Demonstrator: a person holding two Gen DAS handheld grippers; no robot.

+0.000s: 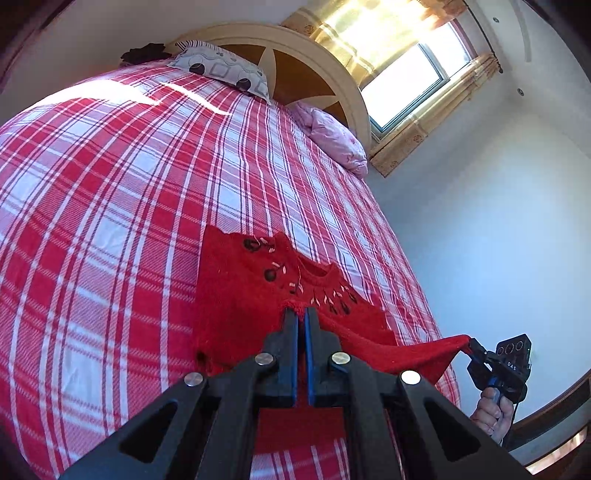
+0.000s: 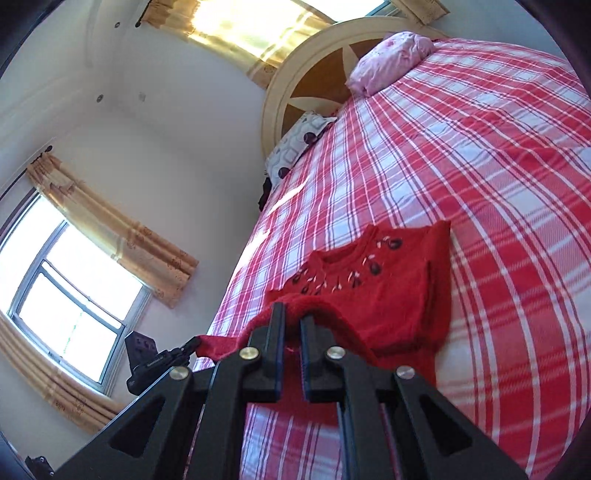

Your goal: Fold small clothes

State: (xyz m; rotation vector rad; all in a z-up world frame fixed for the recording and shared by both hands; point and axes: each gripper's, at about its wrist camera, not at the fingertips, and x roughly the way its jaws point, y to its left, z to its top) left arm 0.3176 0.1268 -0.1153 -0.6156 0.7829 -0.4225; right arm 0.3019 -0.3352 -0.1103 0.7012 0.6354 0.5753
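A small red sweater (image 1: pixel 255 302), knitted, with dark cherry motifs around its neckline, lies on the bed (image 1: pixel 110 184), its body resting on the red-and-white plaid sheet while its near edge is lifted off the sheet. The left gripper (image 1: pixel 301 314) is clamped on the sweater's near edge just below the neckline, with red knit pinched between its tips. The right gripper (image 2: pixel 291 314) is likewise clenched on a raised fold of the sweater's near edge; seen from the left wrist, it holds a stretched-out corner, probably a sleeve or hem end, though the view does not settle which. A hand (image 1: pixel 491 410) grips that gripper's handle. Beyond the sweater, at the head of the bed, a patterned pillow (image 1: pixel 221 70) and a pink pillow (image 1: pixel 332 136) lie against the round headboard (image 1: pixel 295 59). Behind the headboard hangs a yellow curtain (image 1: pixel 369 33) beside a window (image 1: pixel 413 81).
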